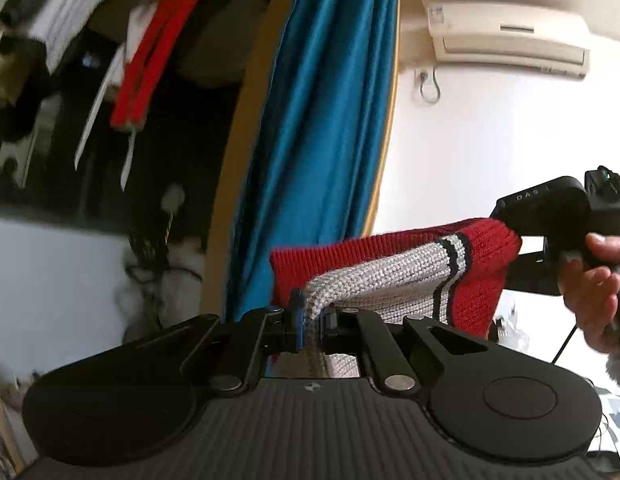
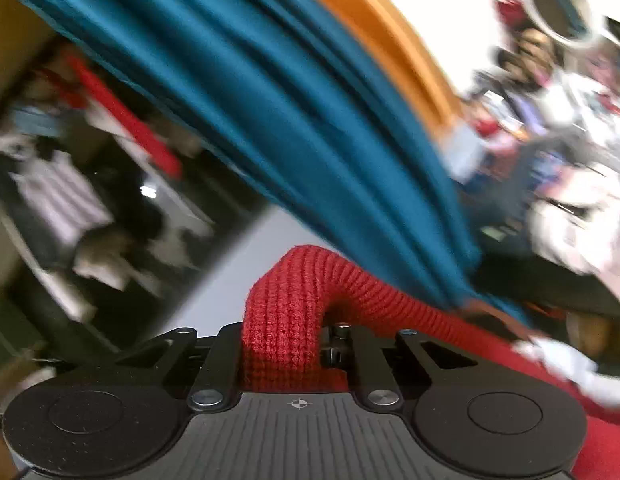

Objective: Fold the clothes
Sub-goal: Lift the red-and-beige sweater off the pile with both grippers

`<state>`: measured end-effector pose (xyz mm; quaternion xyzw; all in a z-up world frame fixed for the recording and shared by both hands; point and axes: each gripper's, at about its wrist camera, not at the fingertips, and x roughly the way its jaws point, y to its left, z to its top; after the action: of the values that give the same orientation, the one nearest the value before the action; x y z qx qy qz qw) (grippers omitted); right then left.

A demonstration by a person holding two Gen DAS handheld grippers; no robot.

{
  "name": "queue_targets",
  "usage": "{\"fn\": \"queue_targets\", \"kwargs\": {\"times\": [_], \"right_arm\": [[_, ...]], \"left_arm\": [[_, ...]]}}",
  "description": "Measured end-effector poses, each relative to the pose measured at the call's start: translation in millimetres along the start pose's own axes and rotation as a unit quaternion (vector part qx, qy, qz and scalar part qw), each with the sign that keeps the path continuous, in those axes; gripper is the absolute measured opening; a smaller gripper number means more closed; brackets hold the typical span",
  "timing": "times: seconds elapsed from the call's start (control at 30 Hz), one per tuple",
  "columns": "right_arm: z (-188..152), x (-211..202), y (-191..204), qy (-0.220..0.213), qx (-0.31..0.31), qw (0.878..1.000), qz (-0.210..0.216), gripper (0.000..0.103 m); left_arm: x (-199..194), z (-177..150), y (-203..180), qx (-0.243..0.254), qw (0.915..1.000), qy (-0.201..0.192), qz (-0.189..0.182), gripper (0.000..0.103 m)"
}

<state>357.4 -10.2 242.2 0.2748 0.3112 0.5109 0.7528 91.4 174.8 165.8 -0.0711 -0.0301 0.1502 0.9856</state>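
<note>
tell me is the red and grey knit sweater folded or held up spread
Held up, not folded: the red and grey knit sweater stretches between the left gripper and right gripper, both clamped on it.

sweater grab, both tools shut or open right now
Left tool: shut on the sweater, at its grey knit.
Right tool: shut on the sweater, at its red knit.

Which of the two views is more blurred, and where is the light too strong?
Right wrist view: heavy motion blur on the background, yet the red sweater stays sharp. Left wrist view: mostly crisp, with the white wall overexposed, the wardrobe side dark, edges bent by fisheye.
</note>
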Motion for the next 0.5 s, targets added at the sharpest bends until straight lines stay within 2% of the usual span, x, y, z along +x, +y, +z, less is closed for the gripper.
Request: {"fn": "queue_targets", "kwargs": {"times": [0.07,0.13,0.2,0.27,0.33,0.37,0.43,0.5], "right_arm": [[7,0,19,-0.018,-0.003,1.000,0.018,0.012],[7,2,9,-0.025,0.008,1.000,0.011,0.012],[3,4,-9,-0.027,0.018,0.999,-0.008,0.012],[-12,8,-48,-0.014,0.034,0.998,-0.055,0.012],[-34,8,-95,0.005,0.060,0.992,-0.107,0.012],[-47,8,-121,0.017,0.073,0.988,-0.138,0.012],[-78,6,-173,0.045,0.095,0.973,-0.204,0.012],[-116,2,-222,0.073,0.114,0.953,-0.272,0.012]], "left_arm": [[-3,3,-4,0.027,0.9996,0.001,-0.003,0.007],[-8,-6,-13,0.054,0.9983,0.015,-0.015,0.007],[4,-29,-24,0.067,0.9949,0.060,-0.045,0.007],[16,-64,-34,0.072,0.9870,0.124,-0.072,0.007],[30,-111,-46,0.076,0.9703,0.206,-0.102,0.007],[35,-138,-53,0.081,0.9580,0.249,-0.118,0.007],[44,-193,-67,0.090,0.9268,0.332,-0.151,0.008],[49,-239,-81,0.102,0.8915,0.400,-0.186,0.008]]}}
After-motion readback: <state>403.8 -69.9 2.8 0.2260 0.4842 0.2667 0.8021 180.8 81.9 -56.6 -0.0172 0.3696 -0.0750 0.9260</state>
